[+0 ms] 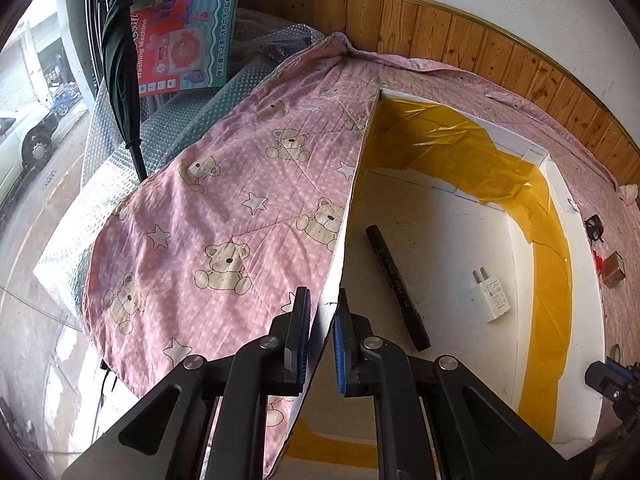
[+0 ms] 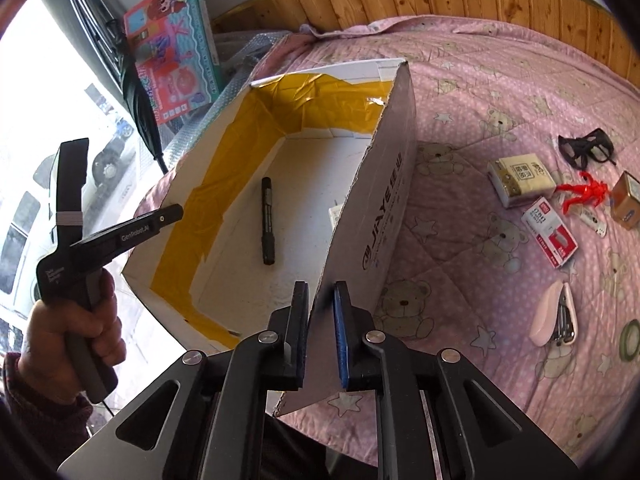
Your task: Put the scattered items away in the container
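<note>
1. Left wrist view: your left gripper [image 1: 323,322] is pinching the left wall of the box [image 1: 560,216], with one finger on each side of the wall.
2. Right wrist view: your right gripper [image 2: 320,320] is pinching the right wall of the box [image 2: 394,184] in the same way.
3. Your left hand [image 2: 72,328] is showing in the right wrist view, squeezing the handle of its tool.
4. A black marker [image 1: 396,286] is lying on the box floor, and a white plug [image 1: 493,295] is lying near it, not touching.
5. More things are lying on the pink bear blanket [image 2: 460,92] to the right of the box: a tissue pack [image 2: 522,178], a red toy [image 2: 584,194], a red and white packet [image 2: 551,236], a pink stapler [image 2: 554,314] and a black clip [image 2: 586,146].
</note>
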### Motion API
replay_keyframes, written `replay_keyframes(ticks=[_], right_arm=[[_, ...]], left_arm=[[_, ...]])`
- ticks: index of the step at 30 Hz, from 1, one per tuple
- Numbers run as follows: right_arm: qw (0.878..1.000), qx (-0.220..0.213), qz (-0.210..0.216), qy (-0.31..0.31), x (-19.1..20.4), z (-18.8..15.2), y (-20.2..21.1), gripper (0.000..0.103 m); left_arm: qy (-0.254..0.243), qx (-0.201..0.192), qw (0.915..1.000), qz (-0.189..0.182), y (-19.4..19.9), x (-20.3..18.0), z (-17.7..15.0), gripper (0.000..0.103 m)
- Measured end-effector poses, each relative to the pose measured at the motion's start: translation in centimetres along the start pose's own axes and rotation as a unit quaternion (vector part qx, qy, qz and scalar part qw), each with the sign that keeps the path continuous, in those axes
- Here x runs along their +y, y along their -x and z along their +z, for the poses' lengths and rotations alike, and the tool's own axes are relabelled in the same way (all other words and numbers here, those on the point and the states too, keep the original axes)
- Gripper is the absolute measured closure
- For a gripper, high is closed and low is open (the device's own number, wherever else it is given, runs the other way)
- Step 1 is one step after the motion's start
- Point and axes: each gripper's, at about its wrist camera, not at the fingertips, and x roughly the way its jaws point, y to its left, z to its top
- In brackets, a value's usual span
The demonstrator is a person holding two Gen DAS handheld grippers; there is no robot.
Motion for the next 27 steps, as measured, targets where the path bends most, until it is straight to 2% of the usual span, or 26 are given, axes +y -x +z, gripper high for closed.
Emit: replay_keyframes(ticks=[9, 12, 13, 14, 15, 17, 19, 21, 23, 25, 27], right_arm=[[0.999, -0.001, 0.031, -0.022, 0.2, -1.0, 0.1, 0.086], [0.995, 0.001, 0.088, -0.043, -1.5, -0.9, 0.5, 0.081], [0.994, -0.011, 0.098, -0.052, -2.3, -0.8, 1.3, 0.075], [0.993, -0.030, 0.099, -0.053, -2.9, -0.8, 2.4, 0.061], [0.993, -0.049, 0.098, -0.051, -3.8, -0.9, 3.6, 0.055], [0.991, -0.089, 0.077, -0.064, -6.6, -1.5, 6.0, 0.054], [0.989, -0.115, 0.031, -0.082, -10.2, -2.5, 7.8, 0.053], [0.985, -0.124, -0.031, -0.112, -14.4, -3.8, 8.7, 0.053], [0.977, -0.111, -0.079, -0.162, -19.2, -5.5, 8.9, 0.052], [0.968, -0.098, -0.090, -0.214, -23.3, -7.2, 9.2, 0.052], [0.961, -0.096, -0.107, -0.235, -25.7, -8.6, 9.9, 0.052]], left_arm=[[-0.038, 0.004, 0.9989, 0.027, -0.8, -1.2, 1.5, 0.091], [-0.034, 0.009, 0.9987, 0.036, -0.7, -1.0, 1.5, 0.090], [-0.027, 0.010, 0.9987, 0.042, -0.4, -0.8, 1.5, 0.084], [-0.017, 0.010, 0.9986, 0.049, 0.1, -0.5, 1.4, 0.078], [-0.009, 0.008, 0.9983, 0.057, 0.9, -0.4, 1.2, 0.076], [-0.010, -0.013, 0.9975, 0.069, 3.3, -1.0, 0.8, 0.075], [-0.029, -0.045, 0.9961, 0.070, 6.4, -2.9, 0.4, 0.075], [-0.040, -0.075, 0.9958, 0.034, 9.8, -5.5, 0.2, 0.072], [-0.066, -0.090, 0.9934, -0.028, 12.1, -9.2, -0.3, 0.066], [-0.096, -0.083, 0.9875, -0.093, 12.9, -13.6, -1.0, 0.065], [-0.127, -0.060, 0.9781, -0.154, 12.5, -18.2, -2.1, 0.065]])
